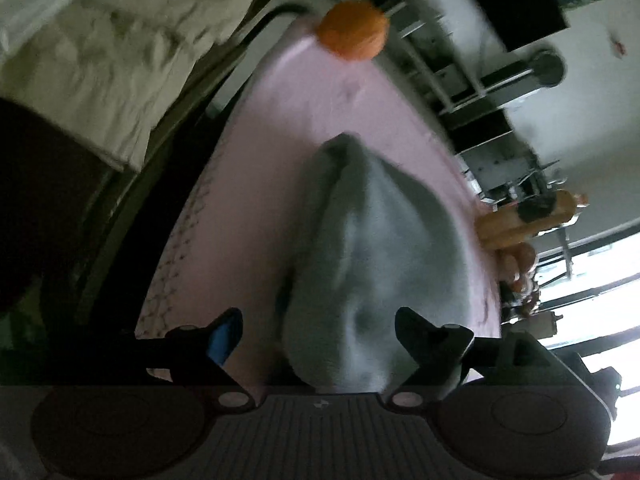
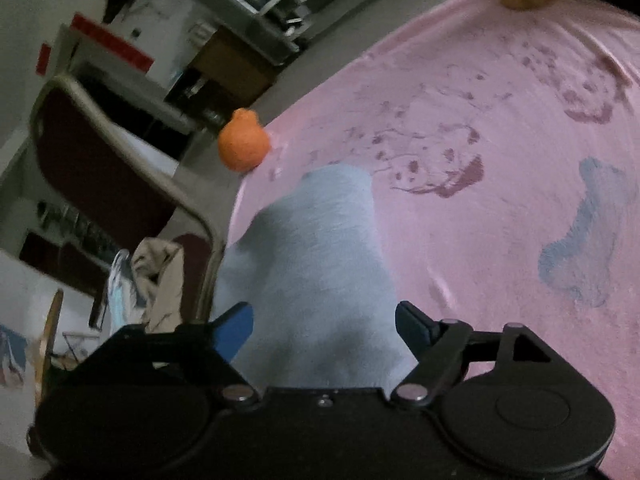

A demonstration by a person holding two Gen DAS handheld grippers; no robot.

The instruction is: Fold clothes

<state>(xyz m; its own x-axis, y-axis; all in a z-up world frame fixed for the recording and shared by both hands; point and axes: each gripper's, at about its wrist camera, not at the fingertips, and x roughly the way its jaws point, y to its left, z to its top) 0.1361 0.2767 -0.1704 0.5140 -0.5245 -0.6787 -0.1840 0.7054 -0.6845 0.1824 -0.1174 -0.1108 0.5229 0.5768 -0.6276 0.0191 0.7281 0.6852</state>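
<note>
- Left wrist view: our left gripper (image 1: 319, 330) has its black jaws spread wide, gripping nothing; the blue pad (image 1: 224, 338) sits at lower left, clear of the cloth.
- The pale grey knitted garment (image 1: 368, 248) fills the lower middle of the frame, lying in a long soft bundle on the pink cloth-covered table (image 1: 280, 128), its near end running in between the jaws.
- Up top, a round orange ball-like object (image 1: 352, 30) rests near the table's far edge, well apart from the garment.
- Right wrist view: our right gripper (image 2: 325, 322) is also wide apart, with the grey cloth (image 2: 316, 264) between the jaws; we judge the pads are not pressing on it.
- The garment runs from bottom centre toward the orange object (image 2: 242, 146) at the table's upper-left edge; a maroon chair with a pale metal frame (image 2: 116, 176) stands at left.
- To the right, a grey-blue smear (image 2: 580, 236) marks the pink cover.
- Our judgement: the next move is a fresh grip, so we should take matching corners or edges with both grippers, lift evenly and lay the fold flat, keeping it away from the table's edge.
</note>
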